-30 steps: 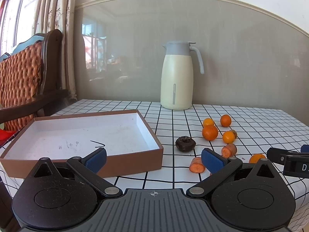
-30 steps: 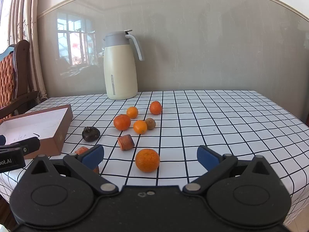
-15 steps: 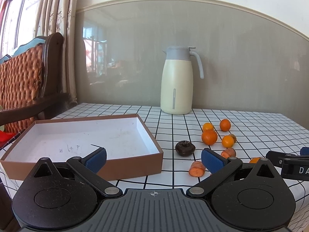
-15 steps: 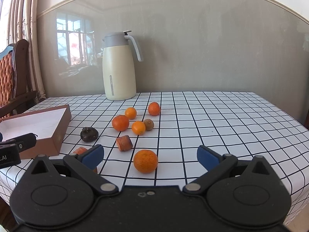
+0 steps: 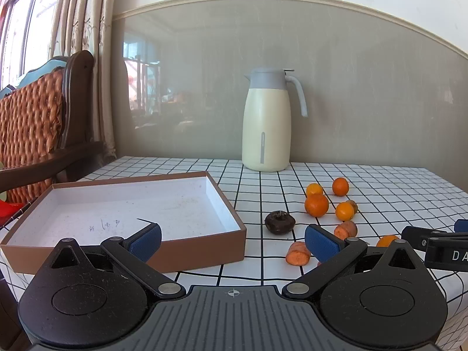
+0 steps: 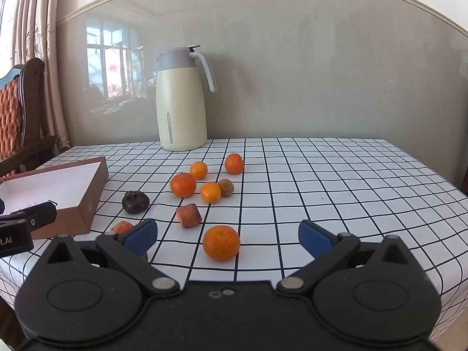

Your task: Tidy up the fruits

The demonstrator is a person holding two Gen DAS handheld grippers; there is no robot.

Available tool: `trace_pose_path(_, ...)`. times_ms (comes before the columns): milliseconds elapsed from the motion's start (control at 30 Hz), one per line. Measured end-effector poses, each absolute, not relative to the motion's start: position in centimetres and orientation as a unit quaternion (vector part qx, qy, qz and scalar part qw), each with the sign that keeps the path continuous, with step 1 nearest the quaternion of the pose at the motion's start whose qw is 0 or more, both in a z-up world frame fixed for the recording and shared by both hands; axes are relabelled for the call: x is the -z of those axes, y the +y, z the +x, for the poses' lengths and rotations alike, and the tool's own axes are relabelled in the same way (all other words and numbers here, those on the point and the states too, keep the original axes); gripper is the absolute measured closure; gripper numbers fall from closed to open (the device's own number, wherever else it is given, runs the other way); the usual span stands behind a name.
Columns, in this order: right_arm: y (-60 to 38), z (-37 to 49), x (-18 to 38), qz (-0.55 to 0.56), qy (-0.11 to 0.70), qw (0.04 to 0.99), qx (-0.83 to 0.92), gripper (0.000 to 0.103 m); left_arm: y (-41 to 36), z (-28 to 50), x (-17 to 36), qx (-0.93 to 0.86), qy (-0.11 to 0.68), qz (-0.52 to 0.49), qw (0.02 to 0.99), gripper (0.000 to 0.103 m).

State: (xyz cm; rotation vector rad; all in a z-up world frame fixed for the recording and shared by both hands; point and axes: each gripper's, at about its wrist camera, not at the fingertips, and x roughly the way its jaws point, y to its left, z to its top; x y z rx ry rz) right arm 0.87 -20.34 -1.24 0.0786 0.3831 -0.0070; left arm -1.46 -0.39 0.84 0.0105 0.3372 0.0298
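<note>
Several oranges lie on the checked tablecloth; the nearest orange sits just ahead of my open, empty right gripper. Further back lie a larger orange, a small orange and a brown fruit. A dark round fruit and two carrot pieces lie near the brown box. My left gripper is open and empty, in front of the box's near right corner. The empty brown box has a white inside.
A cream thermos jug stands at the back by the wall. A wooden chair stands left of the table. The table's front edge is close below both grippers.
Both grippers have pulled back and lowered slightly; the fruits and box sit a little higher in view. Nothing on the table has moved.
</note>
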Motion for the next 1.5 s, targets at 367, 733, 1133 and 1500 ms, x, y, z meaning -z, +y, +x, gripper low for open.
trace_pose_path(367, -20.4, 1.0, 1.3, 0.04, 0.193, 0.98, 0.004, 0.006, -0.6, -1.4, -0.8, -0.013, 0.171, 0.009, 0.985, 0.0)
trace_pose_path(733, -20.5, 1.1, 1.3, 0.043, 0.194, 0.98, 0.006, 0.006, -1.0, -1.4, -0.6, -0.014, 0.17, 0.019, 0.985, 0.0)
trace_pose_path(1133, -20.9, 1.0, 1.5, 0.047, 0.196, 0.979, 0.01, 0.006, -1.8, -1.4, -0.2, 0.006, 0.182, 0.036, 0.983, 0.0)
trace_pose_path(1500, -21.7, 0.8, 1.5, 0.053, 0.205, 0.977, 0.013, 0.006, -3.3, -1.2, 0.8, 0.042, 0.203, 0.03, 0.978, 0.0)
